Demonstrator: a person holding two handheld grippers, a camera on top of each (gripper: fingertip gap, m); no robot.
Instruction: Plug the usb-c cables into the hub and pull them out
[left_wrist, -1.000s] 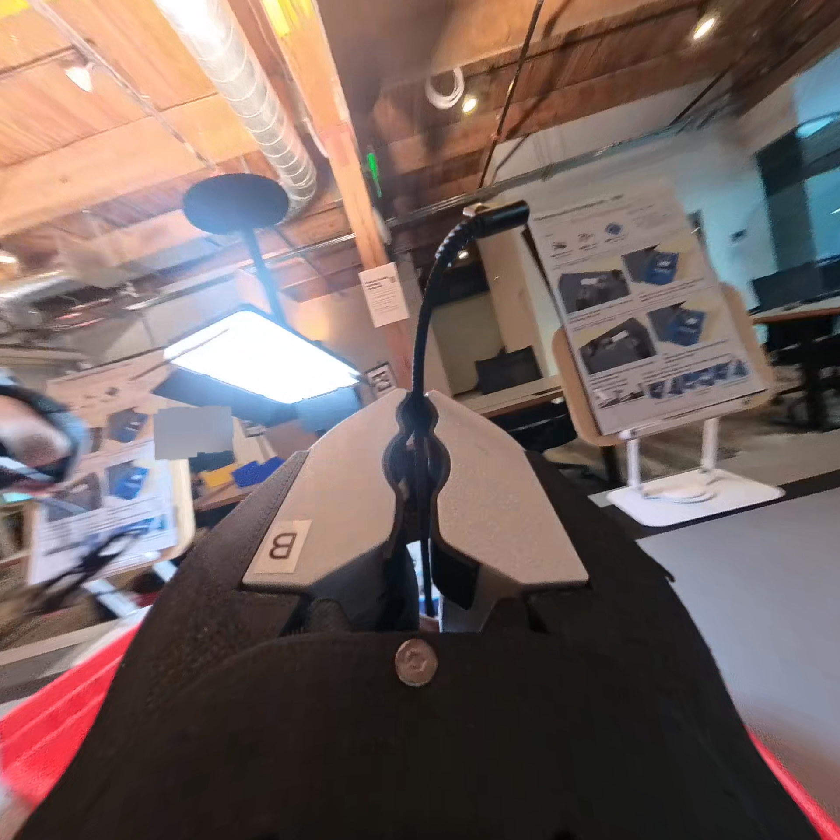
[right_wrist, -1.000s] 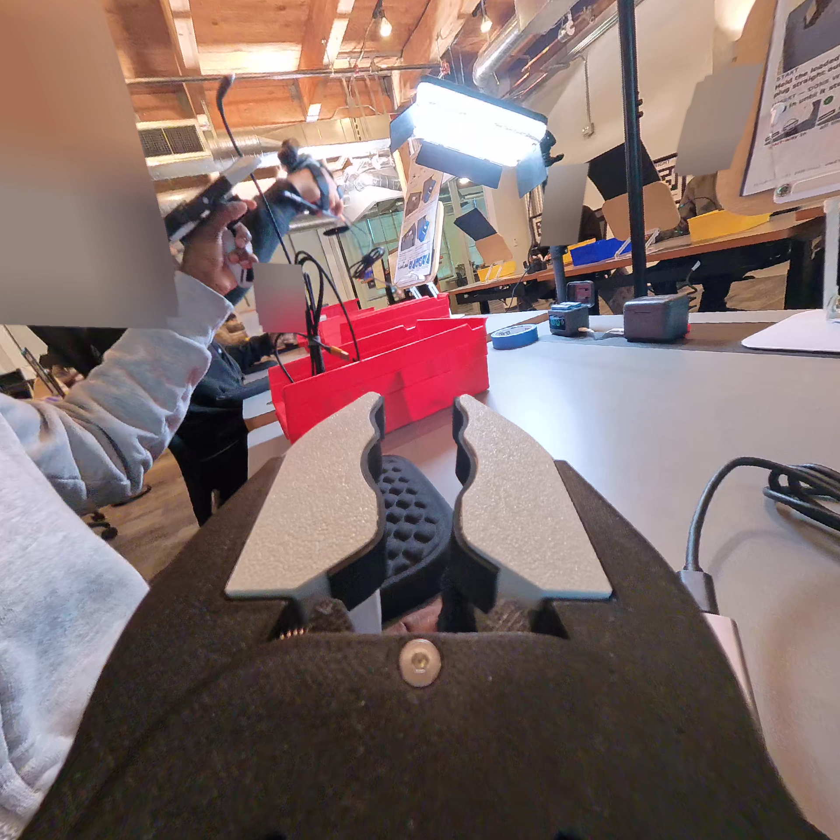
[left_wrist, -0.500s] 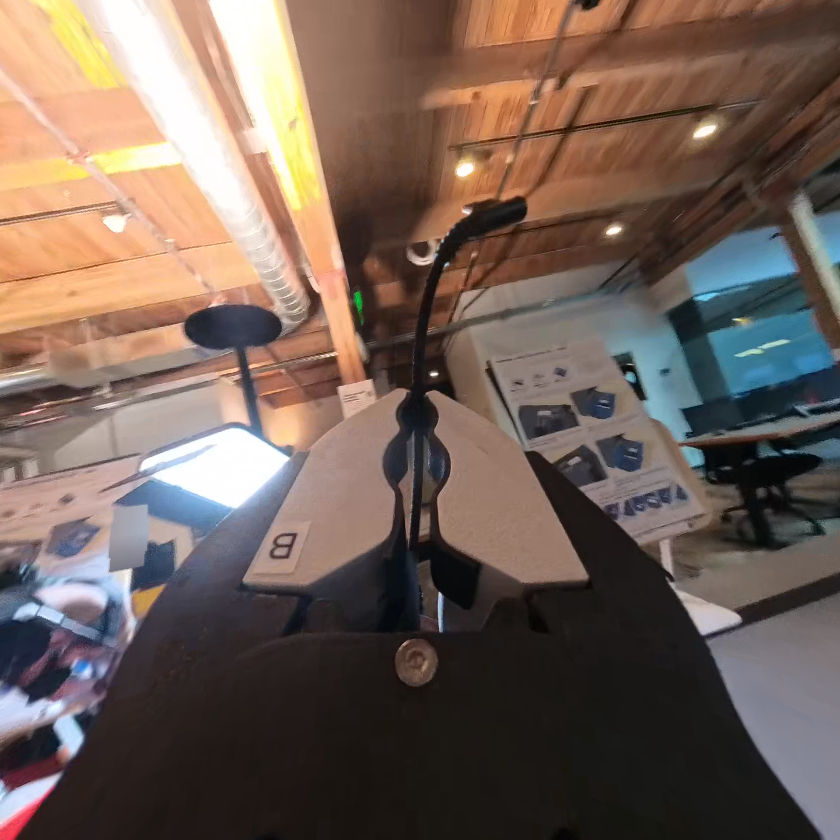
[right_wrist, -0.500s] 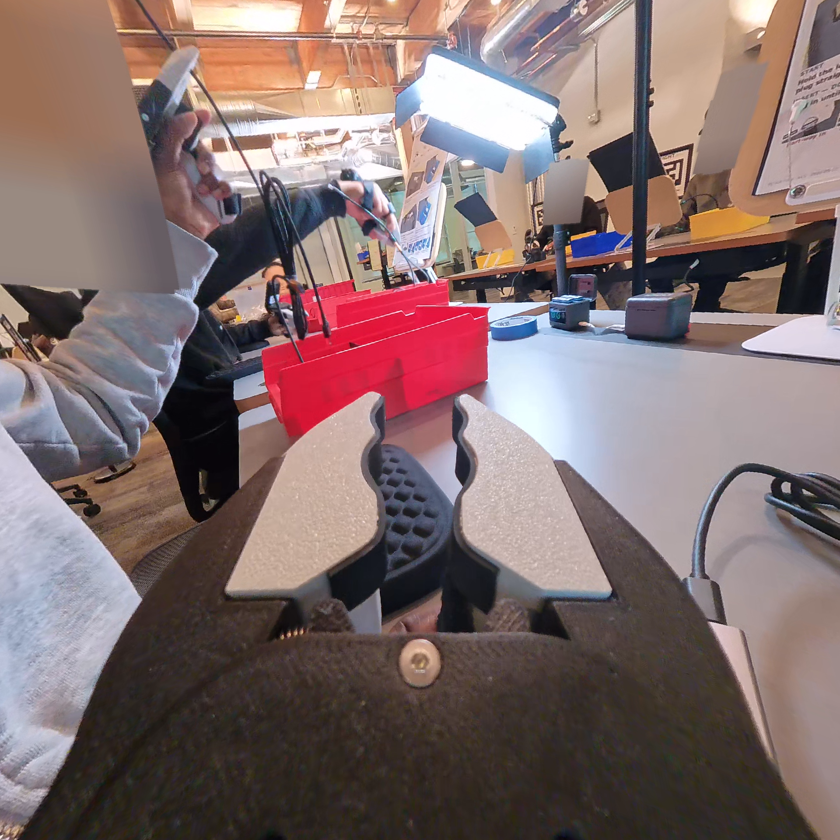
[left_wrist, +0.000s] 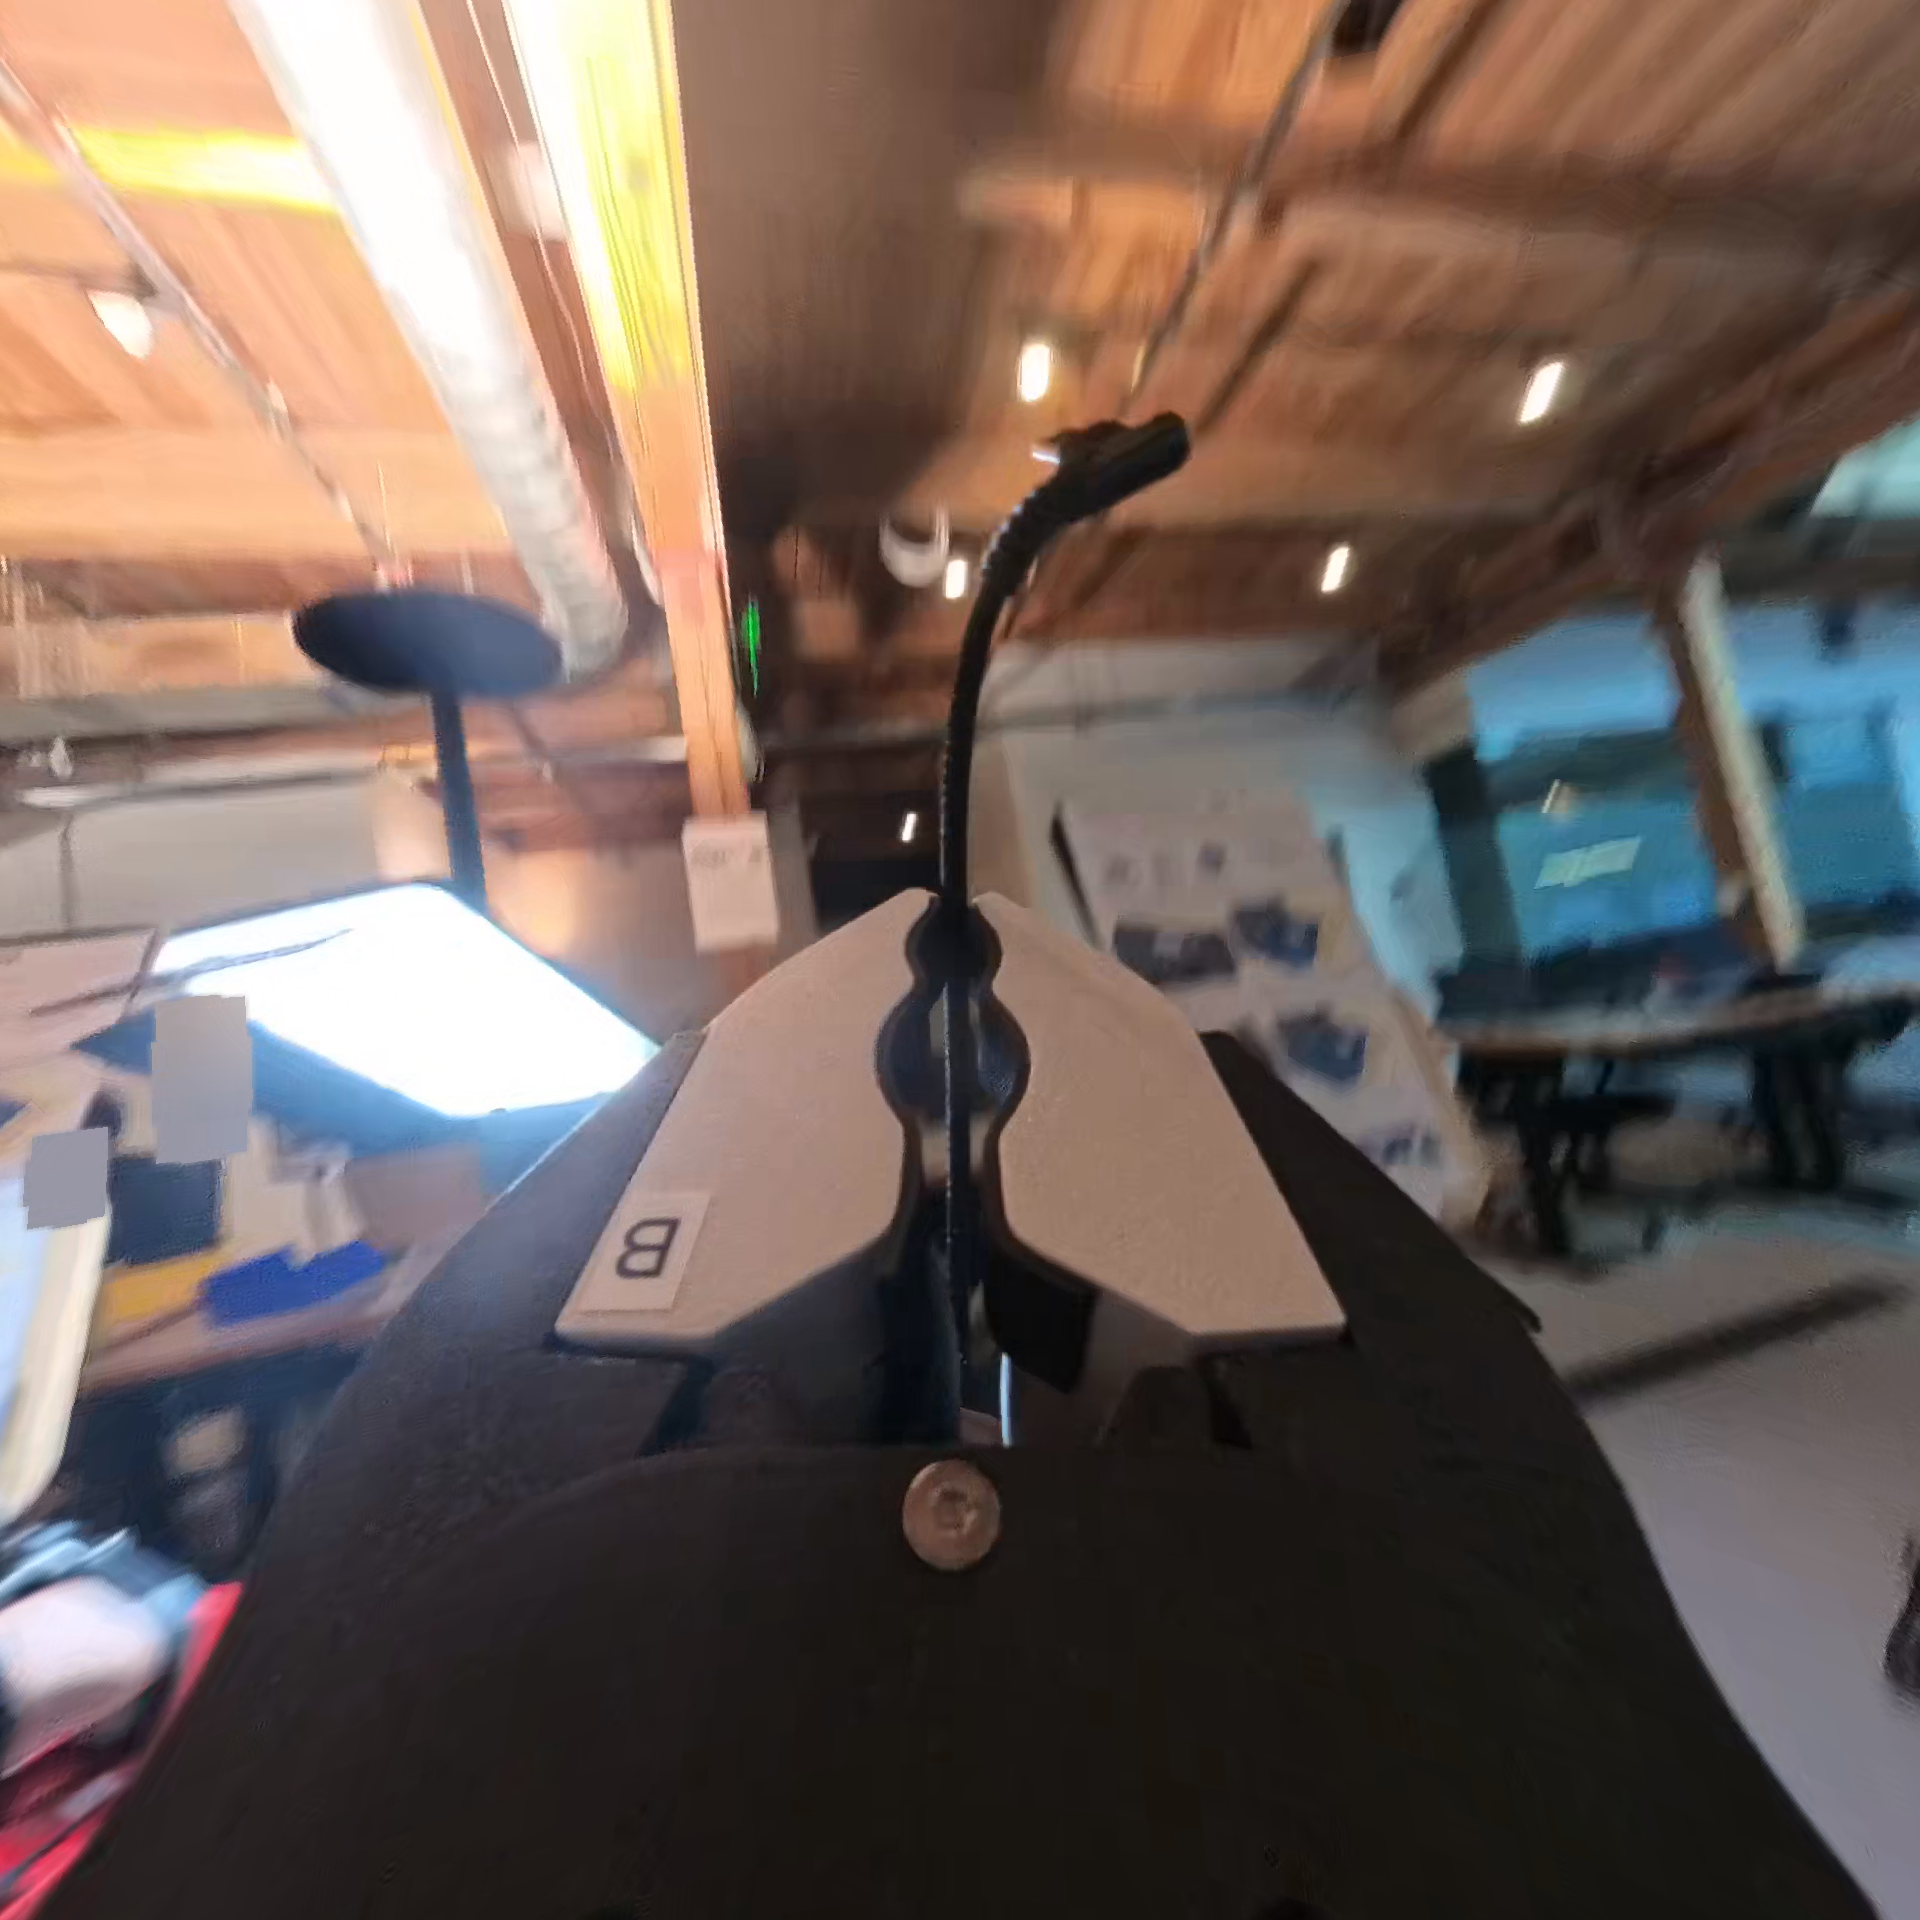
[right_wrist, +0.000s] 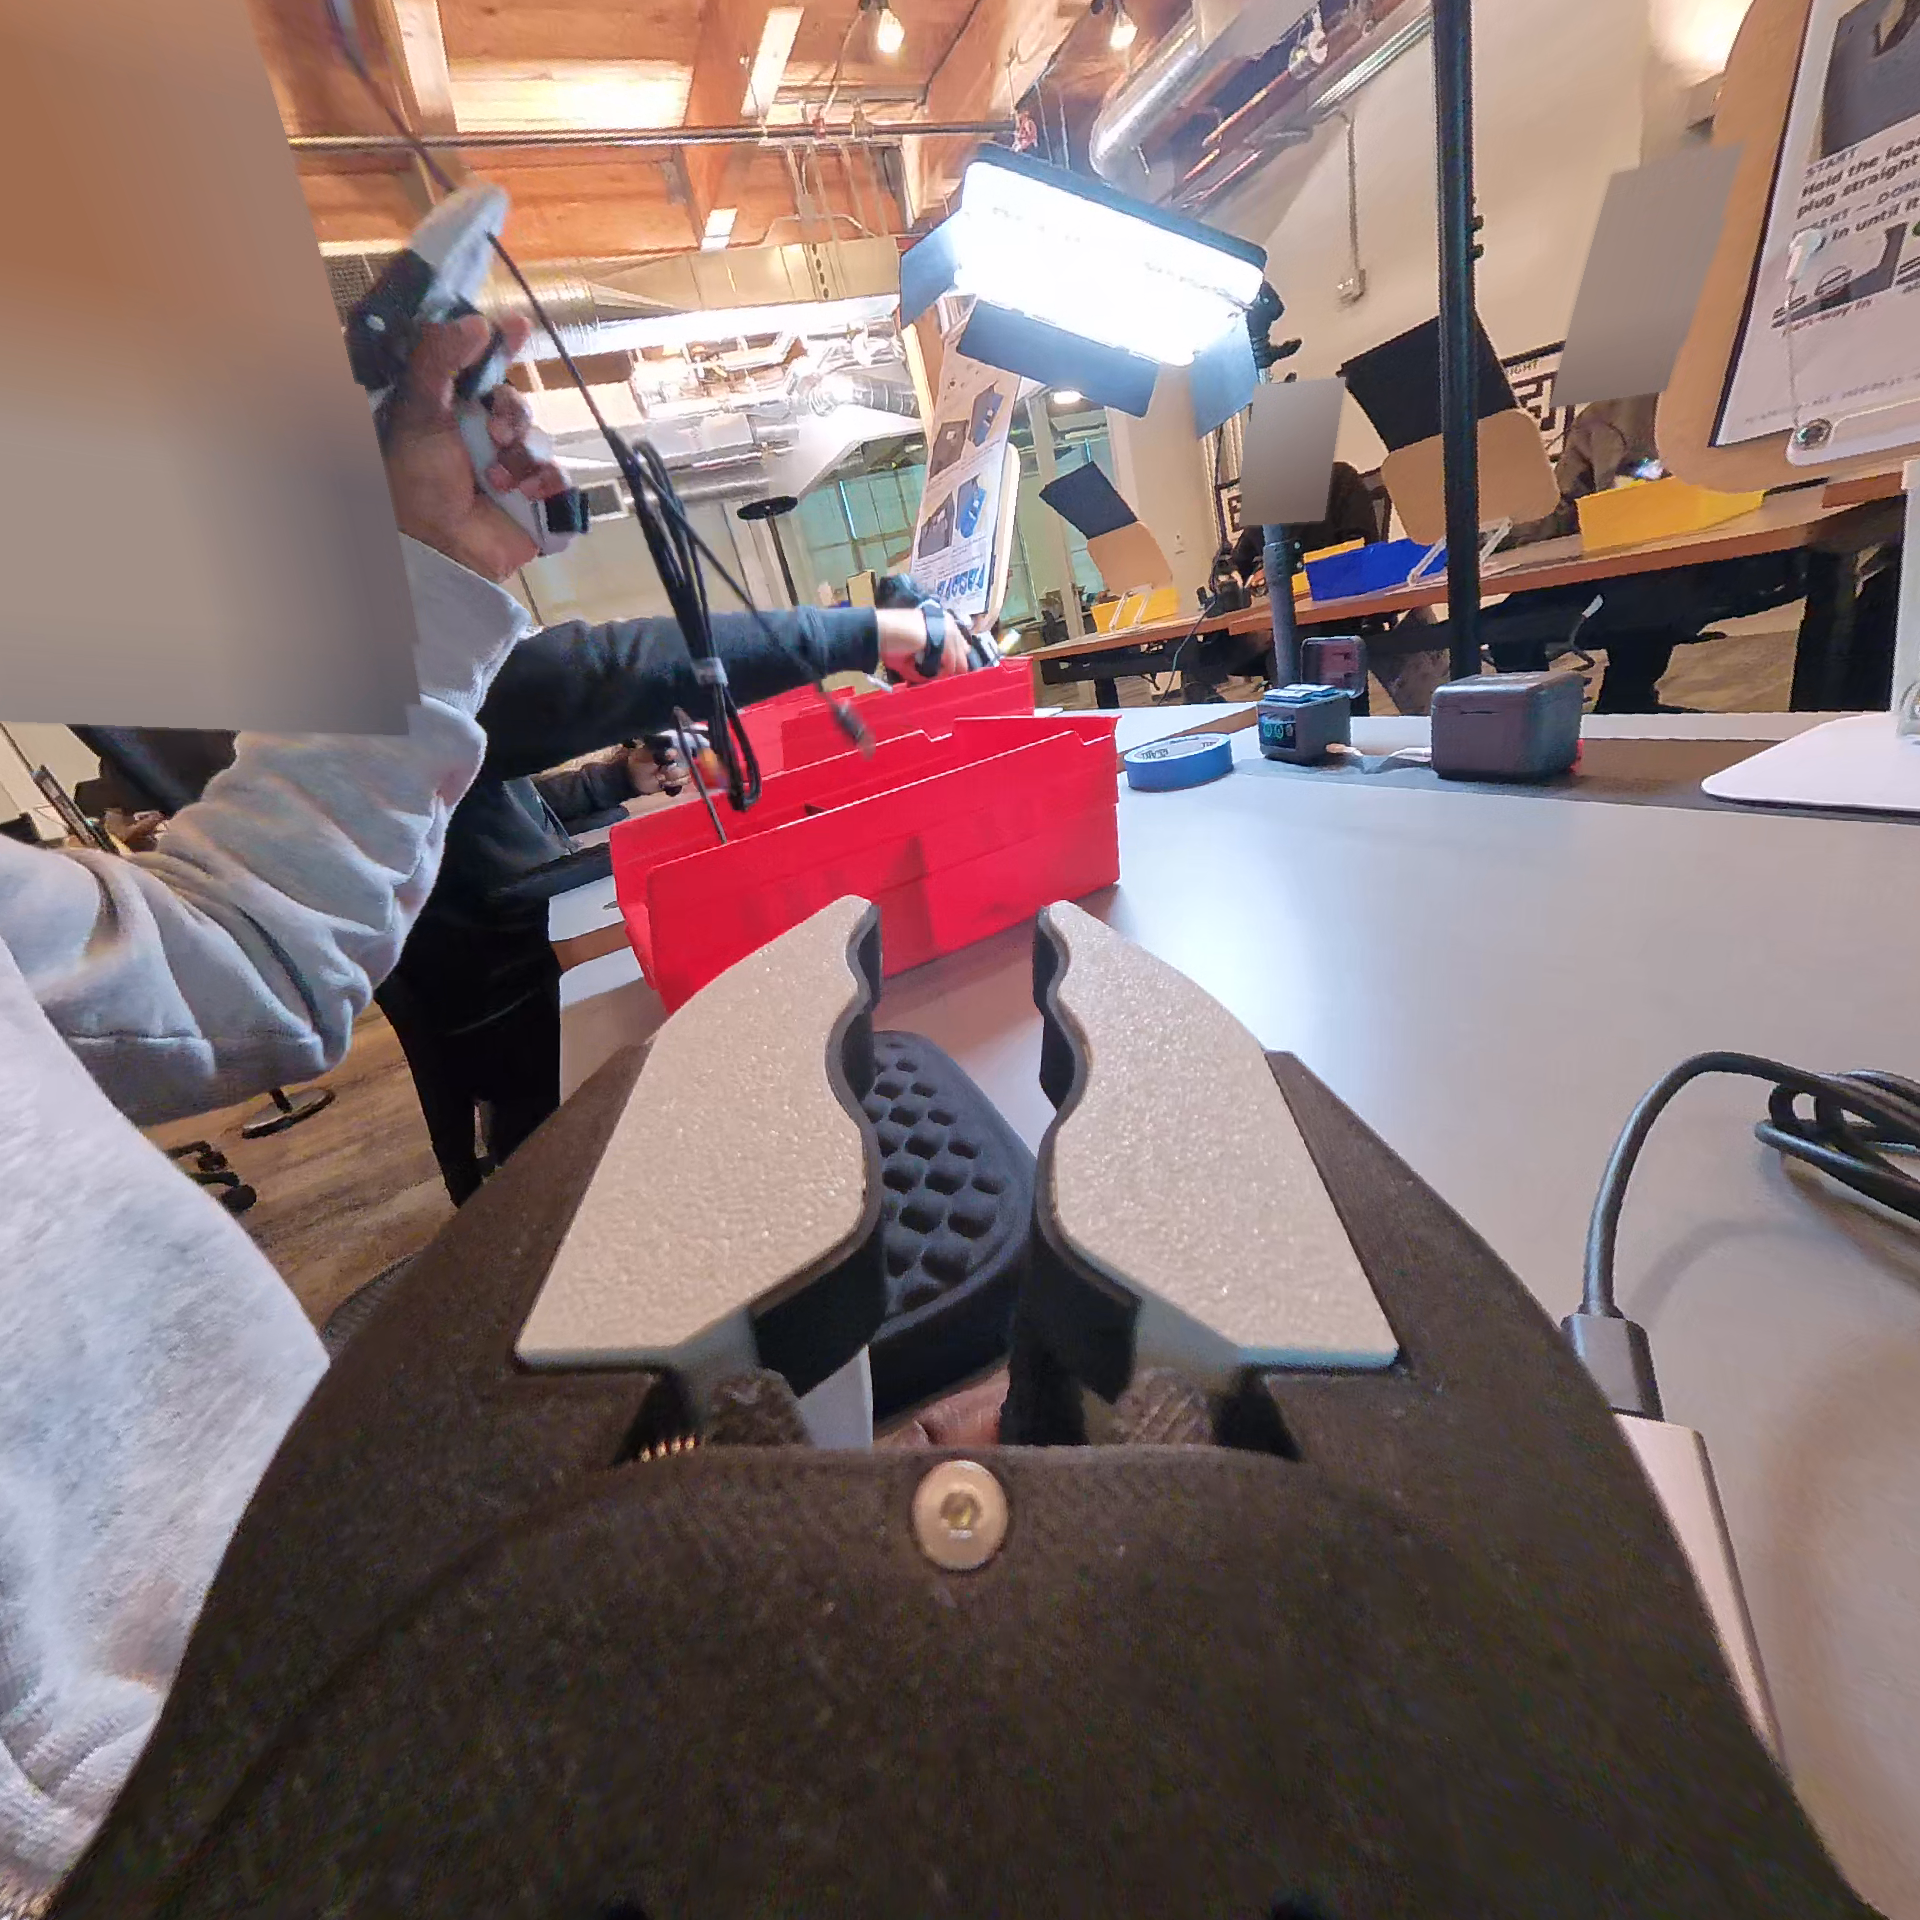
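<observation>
Left hand-held gripper (left_wrist: 954, 925) pinches one black cable (left_wrist: 966, 727); right hand-held gripper (right_wrist: 956, 935) spread, empty.

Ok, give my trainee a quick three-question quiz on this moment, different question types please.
1. True or false: the left gripper is shut on the cable.
2. Multiple choice: the right gripper is (A) open and empty, (B) shut on the hub, (C) shut on tape.
3. Fill in: the cable bundle hangs over the ___ bin.

Key: 1 true; 2 A; 3 red.
</observation>
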